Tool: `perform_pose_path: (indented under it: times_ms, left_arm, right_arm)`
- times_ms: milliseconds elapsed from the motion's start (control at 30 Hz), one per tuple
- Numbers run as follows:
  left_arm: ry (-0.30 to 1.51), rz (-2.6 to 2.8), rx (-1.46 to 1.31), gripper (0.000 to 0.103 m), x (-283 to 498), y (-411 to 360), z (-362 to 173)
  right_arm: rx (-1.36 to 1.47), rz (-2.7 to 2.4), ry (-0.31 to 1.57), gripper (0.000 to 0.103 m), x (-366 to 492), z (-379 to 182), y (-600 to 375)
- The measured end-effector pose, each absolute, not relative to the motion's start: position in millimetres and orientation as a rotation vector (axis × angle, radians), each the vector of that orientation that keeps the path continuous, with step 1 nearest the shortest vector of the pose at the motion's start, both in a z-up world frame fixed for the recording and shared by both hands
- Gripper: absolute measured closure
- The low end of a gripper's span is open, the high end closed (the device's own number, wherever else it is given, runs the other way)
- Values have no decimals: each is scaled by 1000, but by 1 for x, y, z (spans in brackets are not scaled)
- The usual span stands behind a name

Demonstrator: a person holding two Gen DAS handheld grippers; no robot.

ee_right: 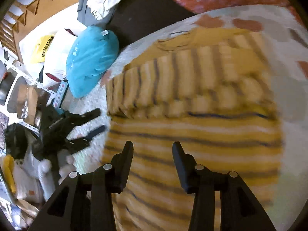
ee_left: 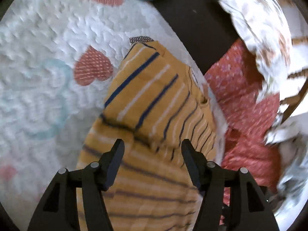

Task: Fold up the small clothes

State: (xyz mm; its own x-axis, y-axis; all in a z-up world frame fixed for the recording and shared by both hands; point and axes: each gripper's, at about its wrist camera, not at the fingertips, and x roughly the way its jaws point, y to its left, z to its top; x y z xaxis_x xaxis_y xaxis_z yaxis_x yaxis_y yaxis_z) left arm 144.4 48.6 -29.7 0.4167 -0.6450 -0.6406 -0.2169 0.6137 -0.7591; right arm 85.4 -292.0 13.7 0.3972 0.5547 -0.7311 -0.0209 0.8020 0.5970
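My left claw stood with its jaws spread wide, nothing between them, its fingers pointing forward and down. My right claw was parted too, gripping nothing. From the right wrist view the left claw showed off to the left, fingers apart.

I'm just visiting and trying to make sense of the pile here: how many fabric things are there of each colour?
Yellow striped garment: 1
Red patterned cloth: 1
Turquoise bundle: 1
White cloth with brown print: 1
White bedspread with hearts, underneath: 1
Total: 5

Both hand-held grippers, left and right, are open above the yellow garment.
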Motion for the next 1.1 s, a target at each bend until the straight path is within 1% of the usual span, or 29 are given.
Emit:
perform_pose_path:
  times_ms: [133,200,267,300,367,400,467,533,600,633,667,767,800,900,1033,1100]
  left_arm:
    - [1160,-384,-1040,43,167,50,-49]
    - [1138,-403,-1095,43,174,56,-50]
    - [1097,-422,-1130,52,179,63,-45]
    - [1080,-435,-1128,54,182,65,-40]
    - [1067,-448,-1088,63,186,64,-30]
    - [1061,-454,-1048,65,187,60,-24]
    - [1065,-454,-990,82,189,53,-19]
    - [1071,-447,-945,88,189,48,-15]
    - [1063,-434,-915,89,190,48,-11]
    - [1059,-430,-911,89,189,50,-10]
    - [1051,-431,-916,89,189,53,-9]
    - [1041,-439,-941,89,189,61,-8]
    - [1042,-440,-946,89,190,63,-9]
    - [1061,-426,-939,89,191,62,-12]
    - [1057,-432,-925,89,190,61,-10]
    - [1053,-435,-922,89,190,61,-9]
  right_arm:
    - [695,423,1158,56,135,-16,-260]
    - [668,441,1169,56,148,-24,-238]
    - [559,463,1158,56,149,-23,-216]
    - [476,478,1150,56,148,-20,-203]
    - [303,477,1114,56,142,-16,-181]
    - [228,466,1088,56,139,-15,-171]
    - [119,455,1045,58,138,-15,-153]
    - [30,445,1010,60,142,-16,-137]
    - [-64,386,988,71,151,-23,-124]
    - [-69,379,993,81,155,-26,-124]
    - [-51,380,1004,83,158,-30,-124]
    - [35,422,998,83,164,-30,-130]
    - [23,437,984,82,162,-29,-131]
    - [-44,483,977,76,154,-28,-129]
    - [-60,571,979,75,140,-11,-131]
    - [-73,552,940,72,137,-1,-130]
